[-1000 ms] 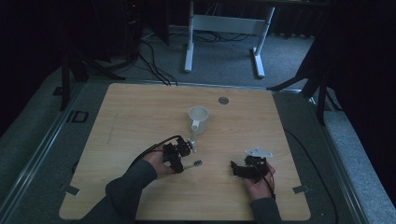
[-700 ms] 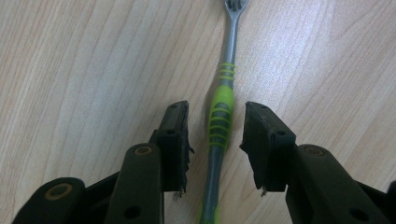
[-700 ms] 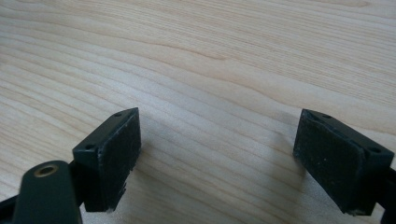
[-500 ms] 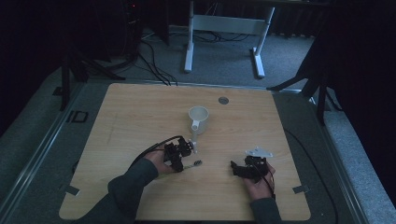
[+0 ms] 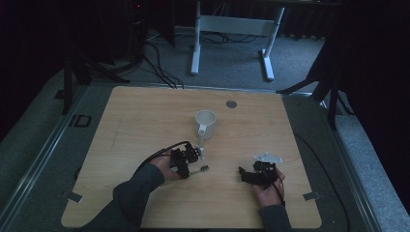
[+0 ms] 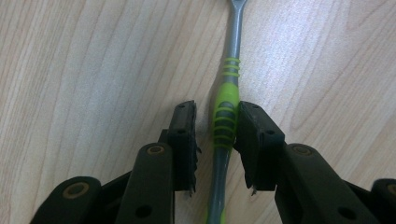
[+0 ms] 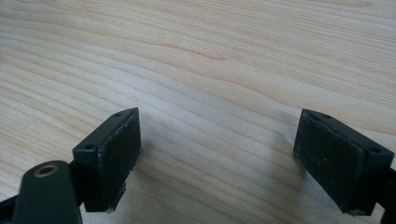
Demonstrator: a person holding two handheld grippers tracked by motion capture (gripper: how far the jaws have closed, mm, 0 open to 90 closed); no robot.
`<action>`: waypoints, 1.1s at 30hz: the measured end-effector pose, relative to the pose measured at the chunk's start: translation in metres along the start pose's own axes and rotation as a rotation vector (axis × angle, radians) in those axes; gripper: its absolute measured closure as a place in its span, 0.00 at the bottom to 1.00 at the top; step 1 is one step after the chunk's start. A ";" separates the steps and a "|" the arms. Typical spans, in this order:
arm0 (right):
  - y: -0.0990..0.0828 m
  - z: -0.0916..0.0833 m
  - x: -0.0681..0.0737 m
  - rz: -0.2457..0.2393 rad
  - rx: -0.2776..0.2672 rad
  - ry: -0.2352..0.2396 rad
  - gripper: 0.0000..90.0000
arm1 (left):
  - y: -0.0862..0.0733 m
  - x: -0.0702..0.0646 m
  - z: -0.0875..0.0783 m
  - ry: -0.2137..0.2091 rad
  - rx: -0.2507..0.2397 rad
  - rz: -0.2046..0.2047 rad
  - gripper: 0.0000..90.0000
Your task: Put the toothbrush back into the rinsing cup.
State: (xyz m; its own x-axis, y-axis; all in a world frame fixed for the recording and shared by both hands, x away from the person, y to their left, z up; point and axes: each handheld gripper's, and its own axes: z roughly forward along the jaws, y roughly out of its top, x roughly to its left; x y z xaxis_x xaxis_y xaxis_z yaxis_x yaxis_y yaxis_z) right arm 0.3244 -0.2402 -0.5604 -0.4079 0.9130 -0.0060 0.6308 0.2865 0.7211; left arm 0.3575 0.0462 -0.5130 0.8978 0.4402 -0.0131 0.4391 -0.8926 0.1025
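- My left claw (image 6: 215,140) sits low over the toothbrush (image 6: 224,123), straddling the green-ribbed grip section of its handle because that is the thickest, least slippery place to pinch.
- Its jaws have just been closing; the right-hand pad touches the handle while the left-hand pad (image 6: 183,140) stands off with a narrow gap, so I judge the brush not yet clamped.
- The toothbrush lies flat on the worktop (image 5: 145,121) just below the middle of the high view, bristle end (image 5: 204,168) pointing right.
- A white mug (image 5: 205,122) stands upright just above it, probably the place the brush goes.
- My right claw (image 7: 215,158) rests lower right, spread wide over bare wood, parked clear of the pickup.
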 end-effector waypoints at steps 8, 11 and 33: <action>0.000 0.000 0.000 0.000 0.000 0.000 0.16 | 0.002 -0.001 0.004 0.004 0.015 0.007 0.81; 0.000 0.000 0.000 0.000 0.001 0.000 0.16 | 0.002 -0.001 0.003 0.007 0.018 0.014 0.86; 0.000 0.000 0.000 0.002 0.000 -0.001 0.16 | -0.005 0.006 -0.017 0.002 -0.065 -0.044 0.88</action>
State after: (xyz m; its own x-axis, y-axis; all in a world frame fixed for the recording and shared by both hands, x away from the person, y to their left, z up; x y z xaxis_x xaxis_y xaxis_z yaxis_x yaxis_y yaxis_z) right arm 0.3245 -0.2399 -0.5604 -0.4062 0.9138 -0.0052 0.6317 0.2849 0.7210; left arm 0.3599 0.0554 -0.4966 0.8777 0.4789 -0.0175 0.4749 -0.8643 0.1659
